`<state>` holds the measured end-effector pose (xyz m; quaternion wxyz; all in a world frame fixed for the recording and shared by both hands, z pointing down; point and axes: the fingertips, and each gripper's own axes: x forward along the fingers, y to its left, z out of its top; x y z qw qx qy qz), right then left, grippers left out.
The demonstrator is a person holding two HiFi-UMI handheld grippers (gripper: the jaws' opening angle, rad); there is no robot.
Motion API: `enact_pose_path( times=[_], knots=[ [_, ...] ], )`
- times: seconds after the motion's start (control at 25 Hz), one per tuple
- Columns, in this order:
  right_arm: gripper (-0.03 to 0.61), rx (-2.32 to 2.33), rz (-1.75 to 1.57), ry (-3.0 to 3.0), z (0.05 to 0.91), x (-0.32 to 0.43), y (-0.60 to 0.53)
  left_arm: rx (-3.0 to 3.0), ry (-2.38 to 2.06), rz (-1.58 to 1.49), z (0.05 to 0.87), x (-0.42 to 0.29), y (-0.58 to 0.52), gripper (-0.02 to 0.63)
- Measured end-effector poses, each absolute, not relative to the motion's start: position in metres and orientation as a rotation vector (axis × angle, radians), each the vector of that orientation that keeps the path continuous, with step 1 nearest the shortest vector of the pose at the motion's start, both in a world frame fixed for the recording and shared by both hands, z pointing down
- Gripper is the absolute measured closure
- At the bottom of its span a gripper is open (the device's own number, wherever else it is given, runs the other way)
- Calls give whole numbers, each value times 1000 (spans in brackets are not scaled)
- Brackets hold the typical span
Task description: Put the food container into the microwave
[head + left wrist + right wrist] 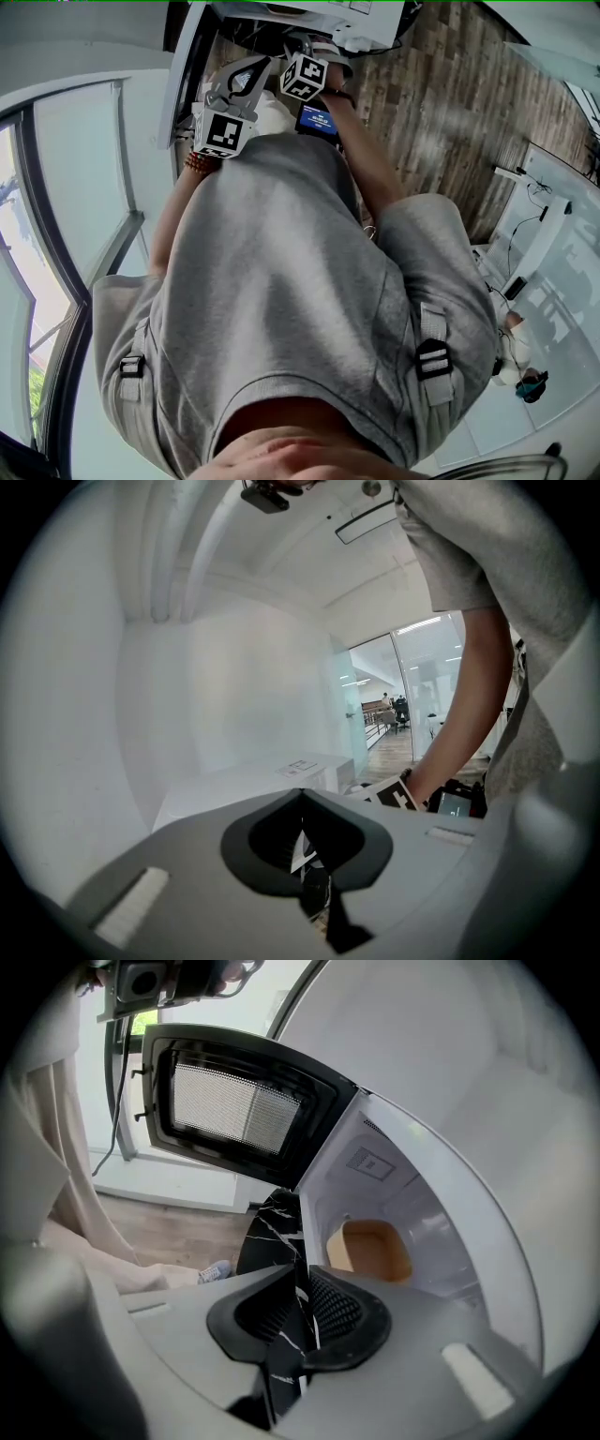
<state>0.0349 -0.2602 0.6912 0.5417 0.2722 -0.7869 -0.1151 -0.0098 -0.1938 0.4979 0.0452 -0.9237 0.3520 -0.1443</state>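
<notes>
In the right gripper view the white microwave [441, 1176] stands open, its dark windowed door [234, 1101] swung out to the left. Inside the cavity sits a tan, rounded-square food container [370, 1251]. My right gripper [302, 1274] is just outside the opening, jaws together with nothing between them. In the left gripper view my left gripper [302, 799] is also shut and empty, facing a white wall. From the head view I see both marker cubes, the left [225, 133] and the right [305, 77], close together near the microwave [309, 14].
A black marbled surface [272, 1232] lies below the microwave door. My grey-shirted torso [281, 300] fills most of the head view. A white counter [253, 789] and my forearm [473, 696] show in the left gripper view. Wood floor [441, 103] lies to the right.
</notes>
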Motion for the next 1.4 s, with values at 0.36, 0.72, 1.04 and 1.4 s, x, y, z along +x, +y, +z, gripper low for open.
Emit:
enact_pose_path(
  times=[0.36,0.72,1.04,1.4],
  knots=[
    [549,641,-272,-1881,682,45,-214,-2775,1115,-372,478,-7,-157,612],
    [563,646,-289,-1901,674,40,-179,-2732,1162,-339,470,-15,-123,612],
    [563,643,-296,-1912,670,37,-165,-2693,1207,-319,461,-21,-106,612],
    [563,647,-285,-1924,670,40,-152,-2691,1213,-313,461,-14,-90,612]
  ],
)
